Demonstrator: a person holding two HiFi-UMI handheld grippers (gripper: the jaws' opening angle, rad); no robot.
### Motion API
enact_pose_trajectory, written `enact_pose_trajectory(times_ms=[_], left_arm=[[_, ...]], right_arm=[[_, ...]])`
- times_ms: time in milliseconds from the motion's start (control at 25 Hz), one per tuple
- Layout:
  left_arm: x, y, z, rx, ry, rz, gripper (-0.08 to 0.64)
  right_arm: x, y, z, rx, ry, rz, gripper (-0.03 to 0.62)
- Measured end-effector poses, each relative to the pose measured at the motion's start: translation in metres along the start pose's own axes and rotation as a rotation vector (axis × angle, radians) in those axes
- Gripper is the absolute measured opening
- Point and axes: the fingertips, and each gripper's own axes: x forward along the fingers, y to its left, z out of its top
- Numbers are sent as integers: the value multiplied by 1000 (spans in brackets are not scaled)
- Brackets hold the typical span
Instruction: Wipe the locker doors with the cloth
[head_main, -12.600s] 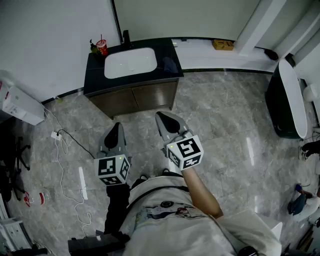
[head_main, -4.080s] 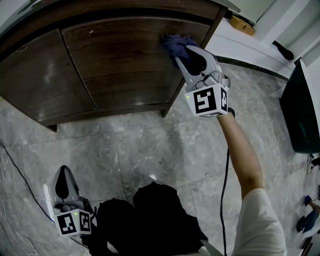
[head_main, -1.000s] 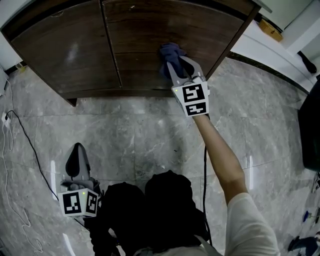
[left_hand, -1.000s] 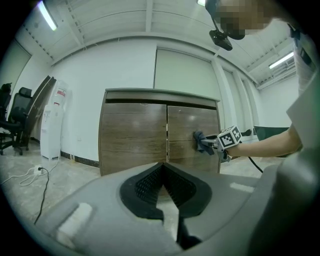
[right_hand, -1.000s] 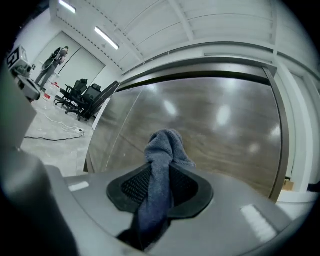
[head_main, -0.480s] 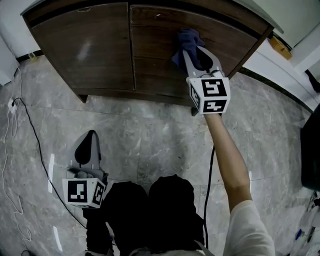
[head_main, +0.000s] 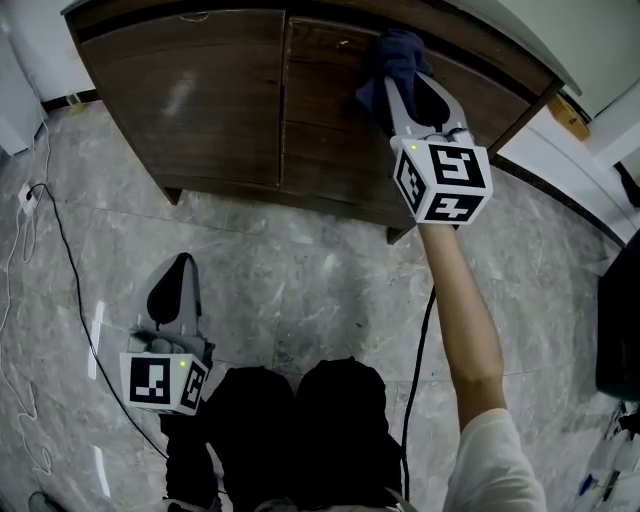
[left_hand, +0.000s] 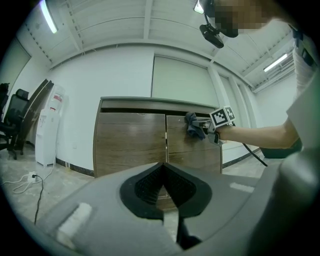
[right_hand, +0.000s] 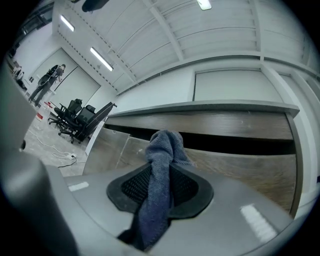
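A dark blue cloth (head_main: 400, 52) is bunched against the top of the right door (head_main: 340, 140) of a low brown wood cabinet, just under the worktop (right_hand: 210, 106) edge. In the head view it sits at 1 o'clock.

The right hand-held gripper (head_main: 404, 88) is clamped on the cloth. In the right gripper view a twisted blue strand runs up between its two black pads and bulges past the tips towards the door. Its marker cube (head_main: 445, 180) lies at 5 o'clock from the cloth, and a bare arm (head_main: 460, 310) stretches back from it to 5 o'clock of the frame.

The left door (head_main: 190, 95) lies at 9 o'clock from the cloth, with a thin vertical seam between the two doors; nothing touches it.

The left hand-held gripper (head_main: 178, 275) is well apart from the cabinet, at 8 o'clock in the head view, over the grey marble floor (head_main: 300, 250). It points level at the doors. Its tips are pressed together with nothing between them. From its own view the cloth and the other gripper show at 2 o'clock
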Motion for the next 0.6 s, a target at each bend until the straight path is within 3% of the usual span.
enact_pose_trajectory(times_ms=[600], left_arm=[[0,10,-14,-20,22,16,2]], right_arm=[[2,17,-23,11,2,5,103]])
